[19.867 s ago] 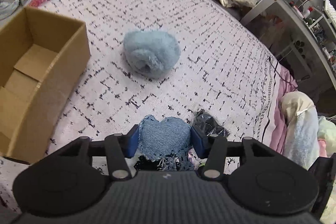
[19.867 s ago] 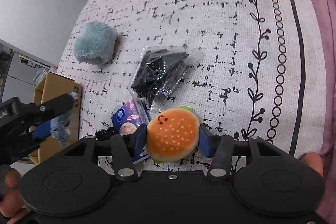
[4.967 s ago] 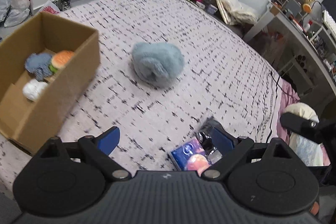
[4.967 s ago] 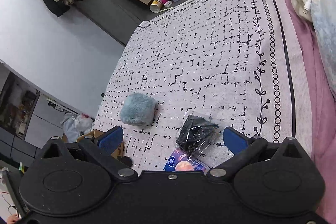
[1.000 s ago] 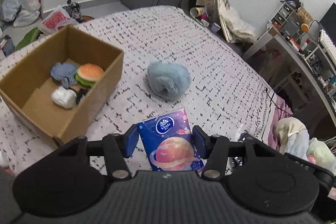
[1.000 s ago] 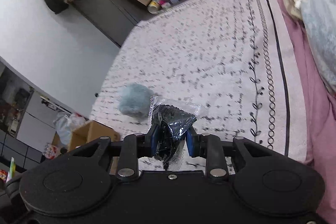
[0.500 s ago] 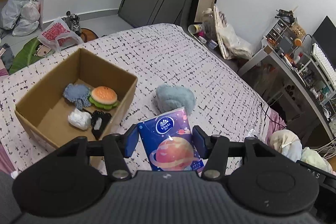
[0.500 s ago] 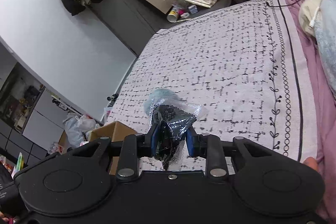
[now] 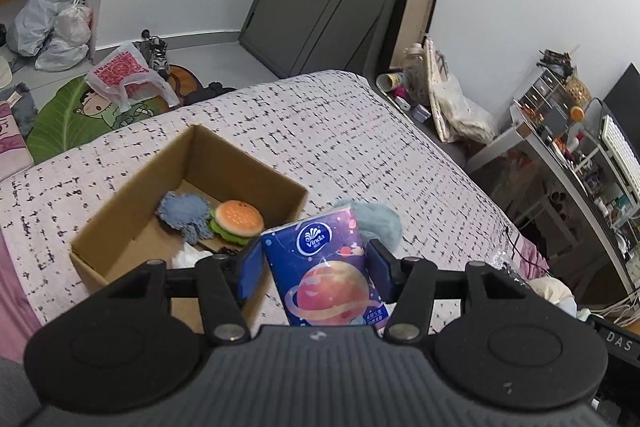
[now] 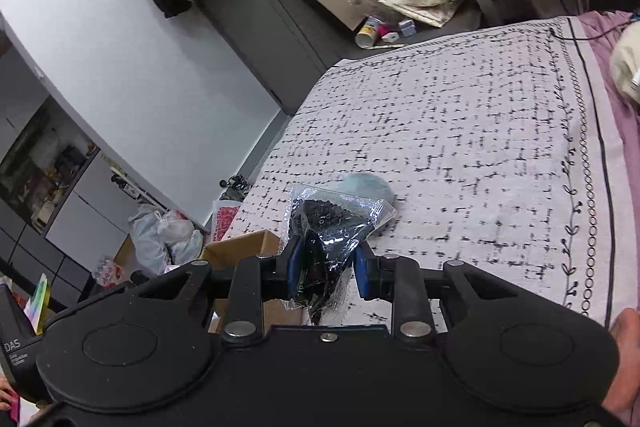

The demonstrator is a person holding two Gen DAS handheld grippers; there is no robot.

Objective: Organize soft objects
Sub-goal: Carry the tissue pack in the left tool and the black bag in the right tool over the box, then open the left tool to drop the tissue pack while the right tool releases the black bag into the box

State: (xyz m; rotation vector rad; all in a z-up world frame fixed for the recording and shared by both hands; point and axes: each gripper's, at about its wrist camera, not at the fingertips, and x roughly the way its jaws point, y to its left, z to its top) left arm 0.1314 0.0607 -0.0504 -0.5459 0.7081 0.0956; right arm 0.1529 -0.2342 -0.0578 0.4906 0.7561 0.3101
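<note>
— Where are we in the tidy-up?

— Carry stage, by the look of it. Left claw (image 9: 314, 267) clamped on a Vinda tissue pack (image 9: 326, 267), held up off the bed (image 9: 360, 147). Right claw (image 10: 327, 269) pinching a clear plastic bag of something black (image 10: 332, 227), also lifted.

— And the box?

— Cardboard box (image 9: 120, 203) sits on the bedspread, ahead and left of the tissue pack. Inside: burger plush (image 9: 239, 217), a blue fuzzy piece (image 9: 184, 213), something white (image 9: 188, 257) half hidden behind the claw.

— Next move?

— I'd guess both loads go over the box rim, then release. The pack is wide; it wants the bare floor at the box's left end.

— Anything left out?

— A pale blue fluffy toy (image 9: 380, 221) on the bed, mostly behind the pack. What's in the black bag, I can't tell. The box's near wall is cut off by the claw body.
</note>
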